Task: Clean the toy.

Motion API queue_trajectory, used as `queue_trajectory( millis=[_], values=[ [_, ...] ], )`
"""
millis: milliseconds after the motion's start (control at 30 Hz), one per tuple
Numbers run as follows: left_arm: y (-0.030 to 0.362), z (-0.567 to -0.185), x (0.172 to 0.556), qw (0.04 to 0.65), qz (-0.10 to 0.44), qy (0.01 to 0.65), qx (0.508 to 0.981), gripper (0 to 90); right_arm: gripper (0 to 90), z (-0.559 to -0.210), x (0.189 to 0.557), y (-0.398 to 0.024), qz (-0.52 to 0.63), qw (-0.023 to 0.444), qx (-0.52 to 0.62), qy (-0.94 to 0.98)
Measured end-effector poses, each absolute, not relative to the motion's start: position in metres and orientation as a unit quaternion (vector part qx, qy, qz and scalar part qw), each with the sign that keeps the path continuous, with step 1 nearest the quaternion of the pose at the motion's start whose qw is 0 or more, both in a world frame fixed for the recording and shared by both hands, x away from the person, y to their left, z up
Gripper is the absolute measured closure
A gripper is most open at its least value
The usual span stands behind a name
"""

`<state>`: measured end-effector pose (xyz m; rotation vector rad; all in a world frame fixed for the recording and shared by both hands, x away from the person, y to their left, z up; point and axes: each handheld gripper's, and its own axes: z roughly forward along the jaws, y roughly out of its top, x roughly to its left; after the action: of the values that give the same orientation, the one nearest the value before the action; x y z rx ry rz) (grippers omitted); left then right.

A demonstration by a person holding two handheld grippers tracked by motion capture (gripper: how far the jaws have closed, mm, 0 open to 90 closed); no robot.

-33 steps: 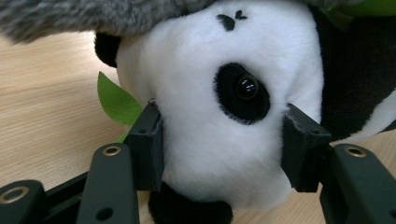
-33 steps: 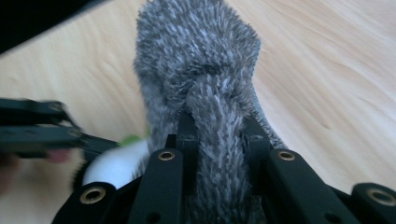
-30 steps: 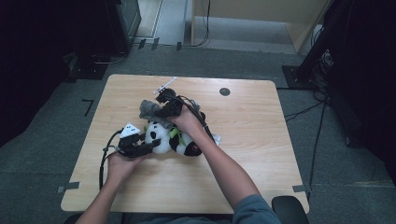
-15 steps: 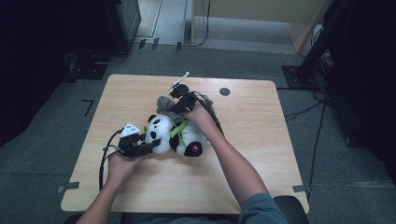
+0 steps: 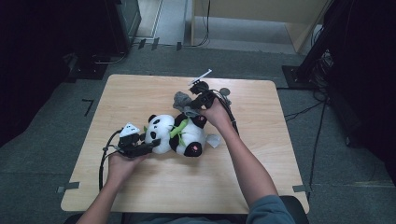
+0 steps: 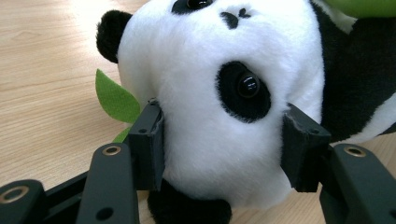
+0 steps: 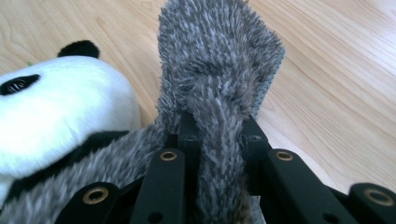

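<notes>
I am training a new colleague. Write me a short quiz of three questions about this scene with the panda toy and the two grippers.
1. True or false: the left gripper clamps the panda by its head.
2. What does the right gripper pinch? A. a green leaf B. grey furry cloth C. a cable
3. On what does the panda lie?

Key:
1. True; both pads press the white head.
2. B, the grey furry cloth.
3. On the wooden table, on its side.

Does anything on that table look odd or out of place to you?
Yes: the panda toy lies toppled on its side on the table, its head squeezed in the left claw. The right claw pinches a grey furry cloth draped over the panda.
</notes>
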<state>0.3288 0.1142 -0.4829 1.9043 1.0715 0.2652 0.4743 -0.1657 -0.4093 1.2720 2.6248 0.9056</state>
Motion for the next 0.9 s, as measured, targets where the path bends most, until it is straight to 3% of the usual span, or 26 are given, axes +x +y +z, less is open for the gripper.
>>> queue_trajectory(
  millis=[567, 900],
  values=[
    [0.115, -0.485, 0.328, 0.461, 0.110, 0.429, 0.769, 40.7, 76.8, -0.398, 0.472, -0.206, 0.307, 0.072, 0.442, 0.839],
    [0.115, -0.485, 0.328, 0.463, 0.110, 0.429, 0.768, 40.2, 76.7, -0.357, 0.465, -0.171, 0.363, 0.083, 0.395, 0.840]
  ],
)
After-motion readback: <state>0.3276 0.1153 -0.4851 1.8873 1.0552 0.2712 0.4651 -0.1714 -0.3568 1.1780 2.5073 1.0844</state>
